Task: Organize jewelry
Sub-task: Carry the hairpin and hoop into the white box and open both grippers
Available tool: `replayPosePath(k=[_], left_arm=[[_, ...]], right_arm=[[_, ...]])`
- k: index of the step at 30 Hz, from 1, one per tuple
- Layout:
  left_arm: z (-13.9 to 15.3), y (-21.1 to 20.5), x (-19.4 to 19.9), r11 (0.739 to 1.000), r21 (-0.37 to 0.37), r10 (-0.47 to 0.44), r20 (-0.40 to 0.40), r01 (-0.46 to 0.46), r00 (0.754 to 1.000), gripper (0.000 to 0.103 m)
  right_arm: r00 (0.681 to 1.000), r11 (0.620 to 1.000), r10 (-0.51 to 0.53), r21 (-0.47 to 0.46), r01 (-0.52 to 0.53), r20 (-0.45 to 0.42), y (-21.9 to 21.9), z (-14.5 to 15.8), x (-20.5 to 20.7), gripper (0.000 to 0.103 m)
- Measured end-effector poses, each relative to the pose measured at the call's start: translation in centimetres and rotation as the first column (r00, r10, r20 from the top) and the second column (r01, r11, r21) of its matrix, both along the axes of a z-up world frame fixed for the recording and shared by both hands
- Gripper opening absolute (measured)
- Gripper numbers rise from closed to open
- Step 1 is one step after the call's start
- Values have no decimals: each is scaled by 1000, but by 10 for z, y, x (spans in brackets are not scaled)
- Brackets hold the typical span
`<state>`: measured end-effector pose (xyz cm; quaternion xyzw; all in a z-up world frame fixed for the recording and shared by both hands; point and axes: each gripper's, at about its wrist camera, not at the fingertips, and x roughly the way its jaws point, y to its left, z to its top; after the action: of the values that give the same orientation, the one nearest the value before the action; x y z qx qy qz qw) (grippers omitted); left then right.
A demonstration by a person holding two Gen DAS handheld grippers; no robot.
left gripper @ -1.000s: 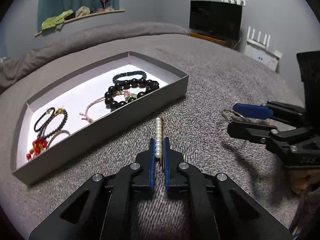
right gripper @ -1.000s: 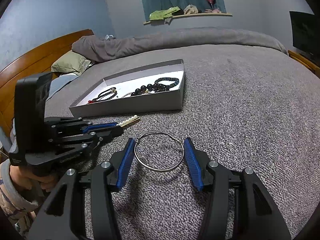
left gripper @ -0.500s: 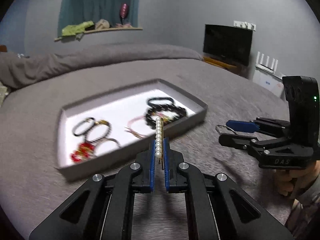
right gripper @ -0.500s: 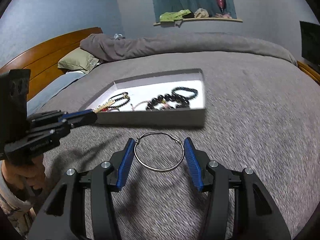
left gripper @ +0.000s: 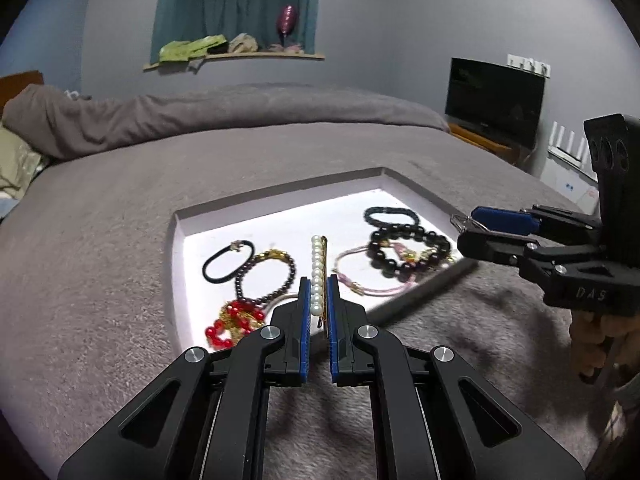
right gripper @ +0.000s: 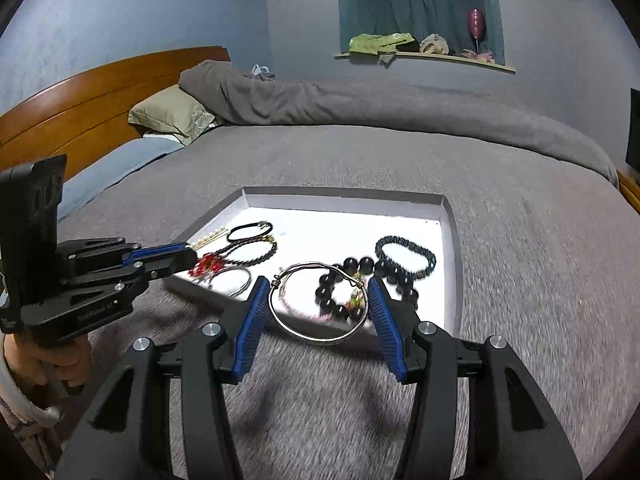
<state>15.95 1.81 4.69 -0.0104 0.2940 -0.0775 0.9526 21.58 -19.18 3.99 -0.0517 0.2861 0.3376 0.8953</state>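
My left gripper (left gripper: 318,294) is shut on a pearl hair clip (left gripper: 317,264), held above the near edge of the white-lined tray (left gripper: 280,197). My right gripper (right gripper: 319,304) is shut on a thin silver bangle (right gripper: 316,339), its blue pads (right gripper: 252,320) pressing the ring's sides, over the tray's (right gripper: 344,196) near wall. Each view shows the other gripper: the right gripper (left gripper: 480,232) to the right, the left gripper (right gripper: 176,256) to the left with the pearl clip (right gripper: 208,238). In the tray lie a black bead bracelet (left gripper: 408,252), a pink cord bracelet (left gripper: 360,278) and red beads (left gripper: 234,322).
The tray sits on a grey bed cover (right gripper: 520,260). A rolled grey duvet (right gripper: 360,104), a green pillow (right gripper: 172,114) and a wooden headboard (right gripper: 80,92) lie beyond. A dark screen (left gripper: 494,100) stands at the far right. A hand (right gripper: 60,364) grips the left tool.
Both grippers have risen and moved forward from the bed cover to the tray's near edge, still carrying the pearl clip and the bangle. The tray now looks closer and more centred.
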Motion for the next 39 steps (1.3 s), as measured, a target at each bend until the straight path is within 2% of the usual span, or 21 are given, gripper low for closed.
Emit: replayPosePath(k=[7, 22, 30, 36, 39], left_arm=[[-9, 11, 22, 999, -8, 36, -28, -36, 999, 8], [-30, 24, 50, 997, -51, 60, -120, -66, 991, 8], [-35, 24, 56, 996, -43, 67, -144, -74, 987, 8], [-35, 22, 57, 996, -34, 78, -135, -84, 988, 21], [-33, 21, 53, 996, -31, 79, -118, -83, 990, 32]], right_arm=[[999, 999, -23, -34, 21, -34, 13, -8, 34, 51], [996, 993, -51, -111, 42, -72, 24, -29, 59, 51], [994, 989, -74, -132, 64, -78, 25, -33, 64, 51], [994, 989, -80, -132, 69, -80, 25, -35, 65, 51], [996, 990, -70, -124, 62, -62, 24, -32, 62, 51]])
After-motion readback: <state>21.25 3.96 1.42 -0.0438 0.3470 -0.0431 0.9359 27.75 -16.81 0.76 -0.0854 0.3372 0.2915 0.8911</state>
